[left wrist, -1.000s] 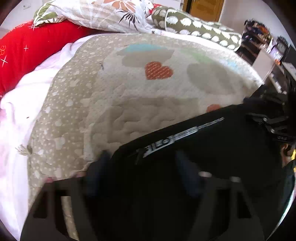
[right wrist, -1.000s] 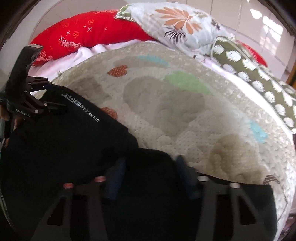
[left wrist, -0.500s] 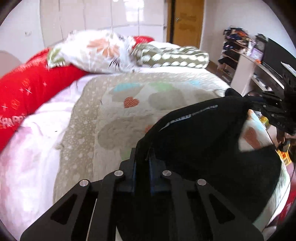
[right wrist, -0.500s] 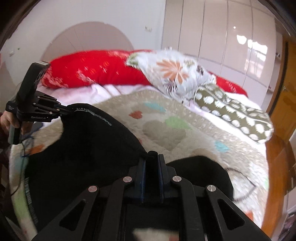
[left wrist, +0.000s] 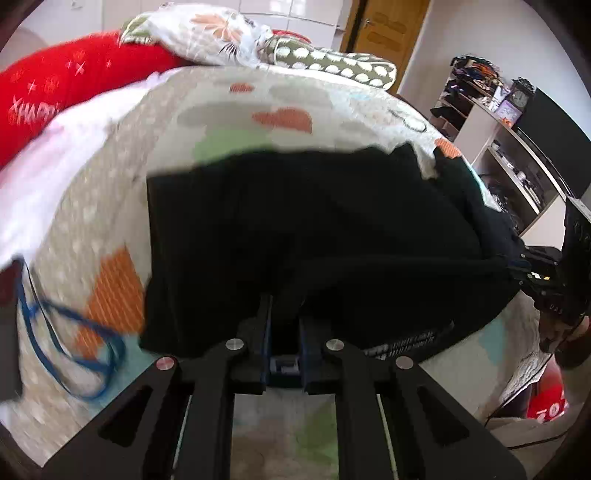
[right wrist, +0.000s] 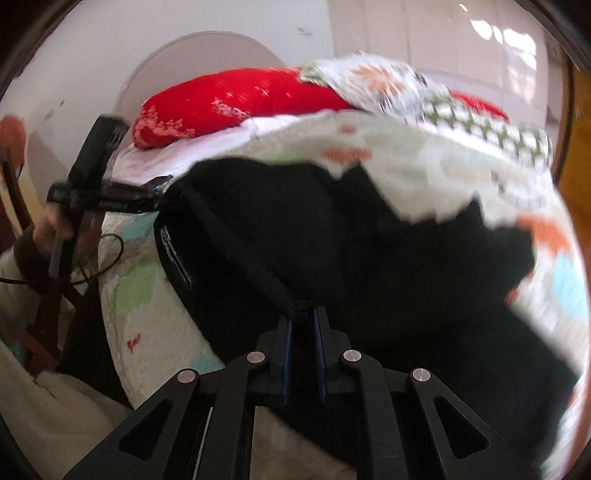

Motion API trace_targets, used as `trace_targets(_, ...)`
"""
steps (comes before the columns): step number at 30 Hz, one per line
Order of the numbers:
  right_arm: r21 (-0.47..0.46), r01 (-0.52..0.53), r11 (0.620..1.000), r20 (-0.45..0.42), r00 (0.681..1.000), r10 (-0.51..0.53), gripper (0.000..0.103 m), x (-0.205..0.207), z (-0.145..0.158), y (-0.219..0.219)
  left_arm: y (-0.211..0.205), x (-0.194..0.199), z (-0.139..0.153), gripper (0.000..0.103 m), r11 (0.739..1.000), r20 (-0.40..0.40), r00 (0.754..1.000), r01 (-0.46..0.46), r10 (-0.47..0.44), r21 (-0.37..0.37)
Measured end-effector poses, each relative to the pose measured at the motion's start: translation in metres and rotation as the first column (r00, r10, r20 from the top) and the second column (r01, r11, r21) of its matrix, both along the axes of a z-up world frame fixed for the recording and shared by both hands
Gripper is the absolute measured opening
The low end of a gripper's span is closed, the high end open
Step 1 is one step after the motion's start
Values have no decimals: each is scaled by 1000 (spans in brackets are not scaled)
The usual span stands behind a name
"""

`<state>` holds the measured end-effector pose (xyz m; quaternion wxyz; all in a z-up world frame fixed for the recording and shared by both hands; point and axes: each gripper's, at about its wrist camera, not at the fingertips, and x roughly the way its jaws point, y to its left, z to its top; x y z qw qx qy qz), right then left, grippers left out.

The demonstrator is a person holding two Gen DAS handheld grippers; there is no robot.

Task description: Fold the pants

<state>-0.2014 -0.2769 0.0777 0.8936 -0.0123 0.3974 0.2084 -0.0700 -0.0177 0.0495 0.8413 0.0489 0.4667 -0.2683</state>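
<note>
1. The left gripper (left wrist: 283, 306) sits at 6 o'clock of the left wrist view. Its jaws are clamped on a fold of the black pants (left wrist: 314, 229).
2. The right gripper (right wrist: 302, 321) sits at 6 o'clock of the right wrist view. Its jaws have just been closing and now pinch a bunched edge of the pants (right wrist: 332, 240).
3. The pants fill the centre of both views and lie spread over the patterned quilt (left wrist: 122, 177). The edge between the 2 grippers is drawn into a taut line.
4. White lettering runs along the pants at 4 o'clock of the left wrist view; motion blur makes it unreadable.
5. In the left wrist view, the right gripper shows at 3 o'clock, gripping the pants' edge.
6. In the right wrist view, the left gripper shows at 9 o'clock, held by a hand (right wrist: 51, 230).
7. A red pillow (right wrist: 236, 99) and a floral pillow (left wrist: 210, 33) lie at 12 o'clock, beyond the quilt.
8. A blue cord (left wrist: 66, 332) lies on the quilt at 8 o'clock of the left wrist view.
</note>
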Motion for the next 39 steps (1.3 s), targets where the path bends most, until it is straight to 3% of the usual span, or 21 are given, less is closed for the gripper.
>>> trace_targets(5, 85, 23, 996, 11, 1000, -24, 9, -13, 10, -8, 5, -18, 11, 9, 999, 18, 1000, 2, -2, -34)
trace_targets(8, 77, -4, 997, -9, 1000, 4, 9, -22, 9, -2, 11, -19, 7, 10, 1000, 11, 1000, 4, -4, -31)
trace_targets(11, 47, -2, 999, -53, 999, 5, 12, -21, -11, 5, 13, -20, 4, 15, 999, 1, 1000, 10, -10, -33)
trace_targets(13, 89, 22, 996, -88, 996, -14, 16, -21, -16, -1, 13, -24, 8, 26, 1000, -9, 1000, 11, -11, -20)
trace_targets(15, 156, 51, 987, -112, 993, -33, 25, -21, -8, -14, 16, -29, 18, 66, 999, -18, 1000, 24, -25, -32)
trace_targets(16, 171, 68, 983, -108, 993, -50, 33, -21, 0, -22, 18, -32, 25, 75, 999, -3, 1000, 17, -17, -27)
trace_targets(21, 133, 207, 969, 14, 978, -210, 54, -9, 40, -58, 28, -37, 57, 81, 998, 51, 999, -13, 16, -63)
trace_targets(24, 106, 282, 953, 5, 959, -284, 65, 22, 44, -69, 17, -34, 62, 82, 997, 40, 999, -12, 15, -72)
trace_targets(26, 66, 347, 935, -7, 938, -348, 66, 55, 37, -71, 4, -34, 60, 82, 998, 50, 999, 4, -1, -63)
trace_targets(30, 13, 409, 912, -69, 911, -407, 66, 109, 15, -70, -23, -30, 50, 82, 993, 10, 999, 33, -32, -112)
trace_targets(32, -19, 422, 906, -98, 901, -422, 41, 129, 2, -76, -35, -29, 47, 82, 990, -2, 999, 44, -45, -133)
trace_targets(33, -14, 429, 903, -123, 896, -427, 8, 134, -4, -84, -38, -29, 47, 82, 989, -3, 999, 45, -46, -140)
trace_targets(35, 52, 436, 899, -138, 894, -426, 9, 126, -1, -97, -44, -30, 48, 82, 987, -6, 998, 55, -56, -153)
trace_targets(39, 131, 428, 894, -18, 903, -429, 9, 60, 43, -124, -50, -27, 44, 82, 985, -18, 998, 64, -67, -159)
